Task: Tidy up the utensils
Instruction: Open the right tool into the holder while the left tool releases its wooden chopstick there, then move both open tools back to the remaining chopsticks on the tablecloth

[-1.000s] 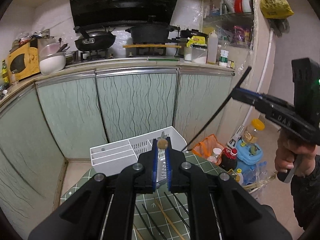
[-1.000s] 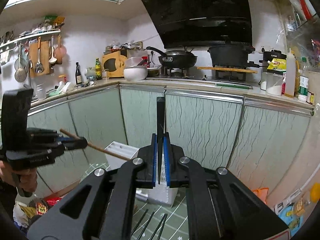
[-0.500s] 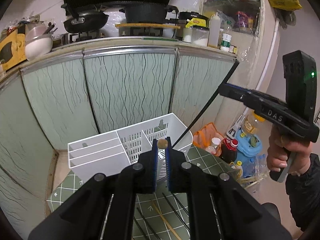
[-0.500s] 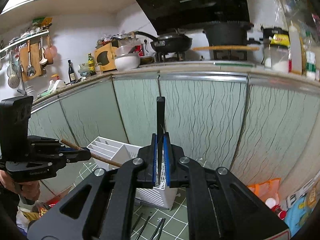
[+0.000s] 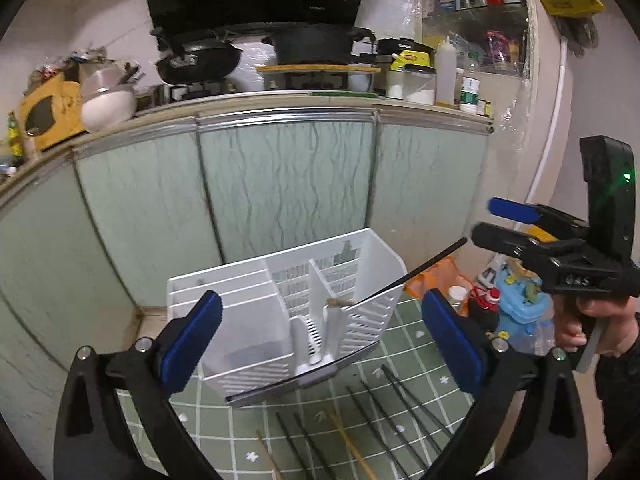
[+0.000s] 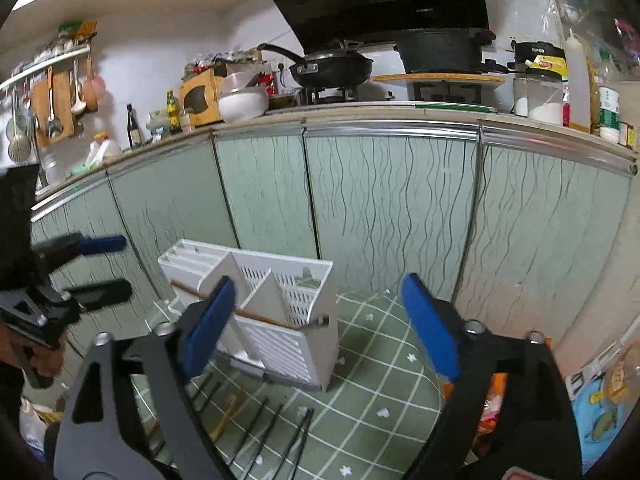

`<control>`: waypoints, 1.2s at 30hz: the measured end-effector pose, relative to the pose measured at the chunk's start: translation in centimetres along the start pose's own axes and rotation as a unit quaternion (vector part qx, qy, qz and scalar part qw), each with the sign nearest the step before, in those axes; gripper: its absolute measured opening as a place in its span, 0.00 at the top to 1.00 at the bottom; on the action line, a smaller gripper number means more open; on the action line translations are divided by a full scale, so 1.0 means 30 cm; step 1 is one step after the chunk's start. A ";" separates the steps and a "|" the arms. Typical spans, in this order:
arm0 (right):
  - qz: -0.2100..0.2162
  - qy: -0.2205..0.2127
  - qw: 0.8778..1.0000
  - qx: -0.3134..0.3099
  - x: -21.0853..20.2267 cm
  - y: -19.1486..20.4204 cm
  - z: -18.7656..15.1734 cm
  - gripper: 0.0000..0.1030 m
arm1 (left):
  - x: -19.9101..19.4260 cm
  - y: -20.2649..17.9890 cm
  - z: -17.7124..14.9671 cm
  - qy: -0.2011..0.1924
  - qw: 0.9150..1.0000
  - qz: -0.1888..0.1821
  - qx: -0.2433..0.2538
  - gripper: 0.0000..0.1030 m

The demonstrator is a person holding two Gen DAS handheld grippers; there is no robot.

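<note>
A white utensil caddy with slotted compartments stands on a green tiled table; it also shows in the right wrist view. A black chopstick leans in its right compartment. A wooden chopstick lies slanted across its top, its end showing in the left wrist view. My left gripper is open and empty just in front of the caddy. My right gripper is open and empty above it, and shows from the left wrist view.
Several black chopsticks and wooden ones lie loose on the table in front of the caddy, seen too in the right wrist view. Green cabinet doors stand behind. Bottles and bags crowd the floor at right.
Both grippers have opened. The wooden chopstick left my left gripper and the black one left my right gripper; both now rest in the caddy. Both cameras have tilted down toward the table.
</note>
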State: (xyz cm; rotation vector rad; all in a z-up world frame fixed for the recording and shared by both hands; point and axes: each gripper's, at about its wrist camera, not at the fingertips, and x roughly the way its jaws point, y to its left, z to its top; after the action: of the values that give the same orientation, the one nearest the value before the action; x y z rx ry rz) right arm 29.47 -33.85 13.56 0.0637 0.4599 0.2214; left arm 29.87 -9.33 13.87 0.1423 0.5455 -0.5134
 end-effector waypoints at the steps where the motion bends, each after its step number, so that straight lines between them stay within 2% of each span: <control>1: 0.000 0.002 1.000 -0.003 -0.006 0.005 -0.007 0.13 | -0.018 0.002 -0.013 -0.004 1.000 0.006 -0.001 0.04; 3: -0.004 0.007 1.000 -0.012 -0.021 0.026 -0.032 0.08 | -0.043 0.006 -0.031 -0.008 1.000 0.016 -0.004 0.04; 11: -0.019 0.016 0.998 -0.051 -0.107 0.125 -0.103 0.08 | -0.150 0.008 -0.103 -0.021 0.999 0.048 -0.006 0.04; 19: -0.031 0.025 0.998 -0.052 -0.183 0.172 -0.179 0.08 | -0.251 -0.011 -0.184 -0.028 0.997 0.070 -0.006 0.04; 30: -0.054 0.030 0.997 -0.049 -0.291 0.211 -0.296 0.08 | -0.324 -0.027 -0.294 -0.024 0.995 0.083 -0.043 0.04; 36: -0.062 0.032 0.997 -0.043 -0.347 0.225 -0.384 0.08 | -0.347 -0.048 -0.398 -0.017 0.993 0.102 -0.064 0.04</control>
State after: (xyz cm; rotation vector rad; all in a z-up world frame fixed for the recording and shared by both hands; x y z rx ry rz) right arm 13.90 -29.51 8.51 -0.0557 0.5163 0.1208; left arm 16.02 -3.00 9.24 0.0660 0.5222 -0.2806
